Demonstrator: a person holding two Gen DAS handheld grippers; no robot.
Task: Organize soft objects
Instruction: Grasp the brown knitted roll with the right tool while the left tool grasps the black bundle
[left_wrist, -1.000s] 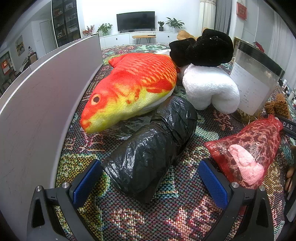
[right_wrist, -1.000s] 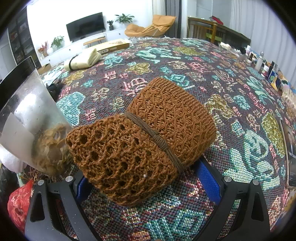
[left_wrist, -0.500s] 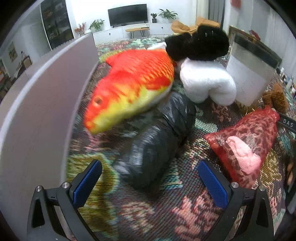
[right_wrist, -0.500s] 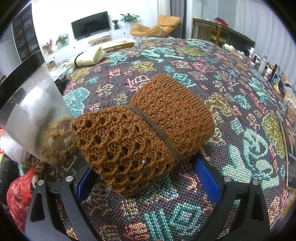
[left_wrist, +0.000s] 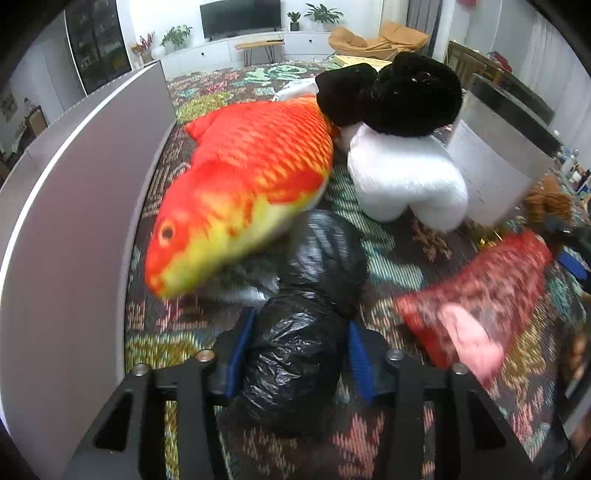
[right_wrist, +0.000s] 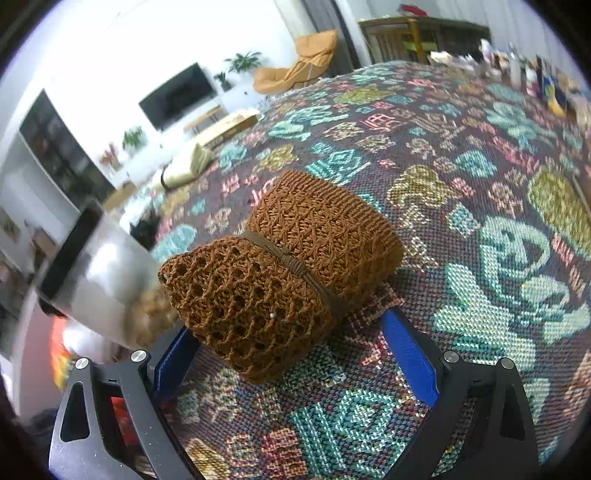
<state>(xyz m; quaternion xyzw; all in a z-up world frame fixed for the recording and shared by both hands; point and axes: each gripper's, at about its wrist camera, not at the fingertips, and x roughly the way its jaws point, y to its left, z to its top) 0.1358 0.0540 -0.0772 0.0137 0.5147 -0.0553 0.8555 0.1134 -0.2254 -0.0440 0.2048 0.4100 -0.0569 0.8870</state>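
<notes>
In the left wrist view a crumpled black plastic bag bundle (left_wrist: 295, 354) lies on the patterned cloth. My left gripper (left_wrist: 301, 332) is closing its jaws, and both blue pads press into the bundle's near end. Just behind it lie an orange and yellow fish plush (left_wrist: 251, 184), a white plush (left_wrist: 402, 181) and a black plush (left_wrist: 406, 92). In the right wrist view a brown knitted bundle (right_wrist: 284, 266) tied with a cord sits on the cloth. My right gripper (right_wrist: 288, 328) is open, its pads wide on either side of the bundle's near end.
A tall pale panel (left_wrist: 74, 221) curves along the left. A red mesh bag (left_wrist: 480, 295) with something pink inside lies to the right, and a silvery pouch (left_wrist: 495, 158) stands behind it. The same pouch (right_wrist: 99, 269) is left of the knitted bundle. Small items line the far right edge.
My left gripper's jaws went from wide open to closed around the black bag bundle. The right wrist view has tilted and shifted a little; the knitted bundle stays put.
</notes>
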